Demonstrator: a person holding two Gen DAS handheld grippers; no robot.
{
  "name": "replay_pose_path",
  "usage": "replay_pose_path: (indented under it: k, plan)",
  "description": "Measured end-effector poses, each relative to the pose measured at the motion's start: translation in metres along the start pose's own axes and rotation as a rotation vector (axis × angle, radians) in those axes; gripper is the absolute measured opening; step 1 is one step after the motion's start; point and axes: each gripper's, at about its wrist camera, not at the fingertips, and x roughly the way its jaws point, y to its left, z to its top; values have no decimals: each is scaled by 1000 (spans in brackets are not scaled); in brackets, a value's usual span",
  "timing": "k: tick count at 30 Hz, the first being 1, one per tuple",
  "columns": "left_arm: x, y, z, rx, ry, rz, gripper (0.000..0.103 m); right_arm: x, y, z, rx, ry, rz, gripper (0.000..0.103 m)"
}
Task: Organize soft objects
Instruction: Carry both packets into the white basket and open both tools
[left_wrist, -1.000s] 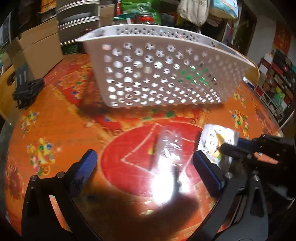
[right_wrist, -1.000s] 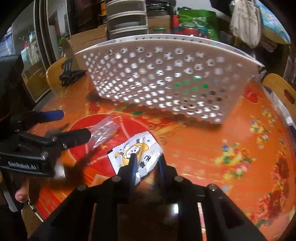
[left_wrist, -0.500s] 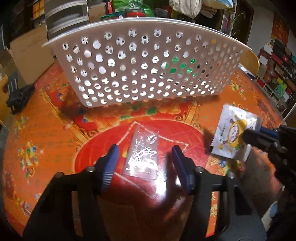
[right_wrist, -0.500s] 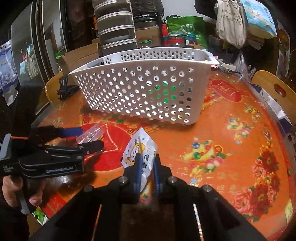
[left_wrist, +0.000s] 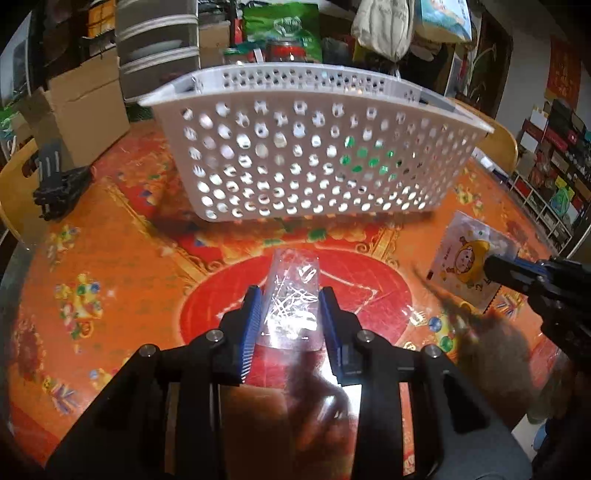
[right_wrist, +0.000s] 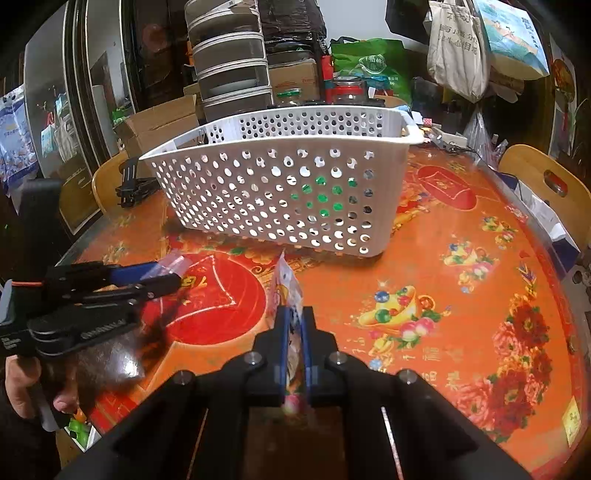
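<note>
White perforated plastic formed the basket (left_wrist: 314, 158), standing on the orange patterned table (right_wrist: 461, 295); green shapes showed through its holes, contents otherwise unclear. In front of the basket, the left gripper (left_wrist: 290, 314) pinched a clear packet (left_wrist: 291, 299), and the right gripper (right_wrist: 293, 339) clamped a cartoon-printed packet (right_wrist: 286, 291) edge-on, lifted off the table.

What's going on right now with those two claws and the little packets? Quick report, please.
Left gripper shut on clear bag. Right gripper shut on cartoon packet. White basket ahead, path open.
</note>
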Motion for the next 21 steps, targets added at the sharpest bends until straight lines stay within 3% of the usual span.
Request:
replay_pose_path:
  k: [21]
  plan:
    - [-79,13,22,-41,-126,-7,30,-58,15,31,-61,-108,-2,2]
